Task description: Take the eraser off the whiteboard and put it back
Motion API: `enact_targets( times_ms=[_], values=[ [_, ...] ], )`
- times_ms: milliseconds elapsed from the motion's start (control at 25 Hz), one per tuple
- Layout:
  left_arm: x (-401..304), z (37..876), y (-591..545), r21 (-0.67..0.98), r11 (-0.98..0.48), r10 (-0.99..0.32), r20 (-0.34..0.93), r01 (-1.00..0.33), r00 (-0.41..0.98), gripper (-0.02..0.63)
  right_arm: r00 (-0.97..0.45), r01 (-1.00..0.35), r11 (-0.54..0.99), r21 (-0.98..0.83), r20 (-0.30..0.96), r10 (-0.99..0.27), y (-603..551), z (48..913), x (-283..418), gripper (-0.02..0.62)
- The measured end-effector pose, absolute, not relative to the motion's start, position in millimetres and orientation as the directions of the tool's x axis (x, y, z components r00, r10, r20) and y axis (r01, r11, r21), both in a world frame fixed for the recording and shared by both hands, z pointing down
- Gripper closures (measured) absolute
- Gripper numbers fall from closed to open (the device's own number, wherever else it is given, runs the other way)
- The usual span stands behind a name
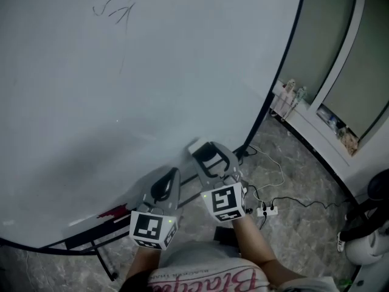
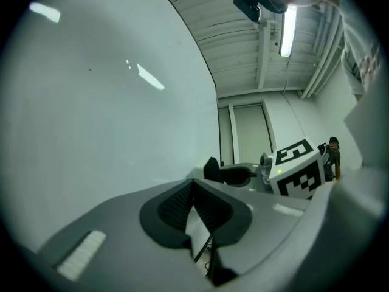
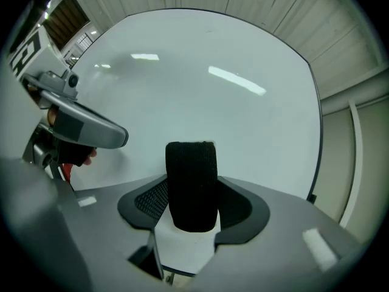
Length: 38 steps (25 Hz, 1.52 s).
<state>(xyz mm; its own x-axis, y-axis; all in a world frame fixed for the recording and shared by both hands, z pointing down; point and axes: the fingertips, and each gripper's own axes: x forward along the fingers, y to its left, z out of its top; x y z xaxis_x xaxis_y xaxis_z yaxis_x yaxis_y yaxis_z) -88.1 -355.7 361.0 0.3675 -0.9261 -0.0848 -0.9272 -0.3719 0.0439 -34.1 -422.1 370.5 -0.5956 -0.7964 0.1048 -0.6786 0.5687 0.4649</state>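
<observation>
The eraser (image 3: 192, 181), black felt on a white body, stands upright between the pads of my right gripper (image 3: 193, 207), which is shut on it. In the head view the right gripper (image 1: 208, 161) holds the eraser (image 1: 198, 146) close to the lower edge of the whiteboard (image 1: 152, 72). My left gripper (image 1: 165, 185) is just to its left, lower, with its jaws together and nothing in them. The left gripper view shows its pads (image 2: 176, 207) meeting, with the right gripper (image 2: 240, 175) beyond them.
A faint scribble (image 1: 115, 8) marks the whiteboard's top. Something red (image 1: 112, 213) lies on the board's tray at lower left. Cables and a power strip (image 1: 266, 210) lie on the stone floor. A window sill (image 1: 292, 96) with small items runs at right.
</observation>
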Motion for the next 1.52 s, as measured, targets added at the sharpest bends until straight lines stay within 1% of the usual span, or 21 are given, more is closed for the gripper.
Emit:
enact_targets(
  times_ms=[200, 560, 600, 680, 760, 880, 1000, 1040, 1240, 1360, 1520],
  values=[
    [-91, 361, -365, 0.041, -0.372, -0.926, -0.083, -0.927, 0.368, 0.607, -0.610, -0.634, 0.564, 0.529, 0.107, -0.785, -429, 374, -46, 0.360],
    [-92, 363, -372, 0.056, -0.381, -0.923, -0.076, -0.923, 0.377, 0.607, -0.602, -0.630, 0.555, 0.543, 0.109, -0.791, -428, 372, -49, 0.347],
    [-91, 363, -371, 0.057, -0.384, -0.922, -0.074, -0.922, 0.380, 0.607, -0.602, -0.631, 0.557, 0.540, 0.112, -0.791, -427, 372, -50, 0.320],
    [-91, 364, -370, 0.059, -0.390, -0.920, -0.070, -0.919, 0.386, 0.607, -0.602, -0.637, 0.560, 0.530, 0.111, -0.790, -424, 373, -50, 0.288],
    [-91, 364, -367, 0.066, -0.398, -0.917, -0.067, -0.915, 0.394, 0.607, -0.600, -0.648, 0.557, 0.519, 0.103, -0.794, -419, 373, -48, 0.270],
    [-89, 366, -361, 0.078, -0.411, -0.911, -0.063, -0.908, 0.407, 0.607, -0.596, -0.672, 0.563, 0.481, 0.100, -0.797, -410, 371, -42, 0.268],
    [-85, 369, -355, 0.081, -0.427, -0.904, -0.056, -0.900, 0.424, 0.607, -0.591, -0.712, 0.578, 0.398, 0.104, -0.800, -399, 369, -32, 0.268],
    [-84, 370, -353, 0.083, -0.434, -0.901, -0.054, -0.897, 0.431, 0.607, -0.587, -0.729, 0.580, 0.363, 0.104, -0.803, -395, 368, -26, 0.291],
    [-74, 375, -339, 0.086, -0.467, -0.884, -0.040, -0.880, 0.465, 0.607, -0.556, -0.810, 0.562, 0.168, 0.084, -0.827, -371, 366, -6, 0.592],
    [-70, 378, -332, 0.091, -0.480, -0.877, -0.030, -0.872, 0.480, 0.607, -0.532, -0.832, 0.543, 0.110, 0.113, -0.839, -359, 374, -1, 0.594],
    [-66, 381, -321, 0.095, -0.493, -0.869, -0.024, -0.865, 0.494, 0.607, -0.563, -0.811, 0.578, 0.092, 0.149, -0.813, -335, 383, -8, 0.595]
  ],
)
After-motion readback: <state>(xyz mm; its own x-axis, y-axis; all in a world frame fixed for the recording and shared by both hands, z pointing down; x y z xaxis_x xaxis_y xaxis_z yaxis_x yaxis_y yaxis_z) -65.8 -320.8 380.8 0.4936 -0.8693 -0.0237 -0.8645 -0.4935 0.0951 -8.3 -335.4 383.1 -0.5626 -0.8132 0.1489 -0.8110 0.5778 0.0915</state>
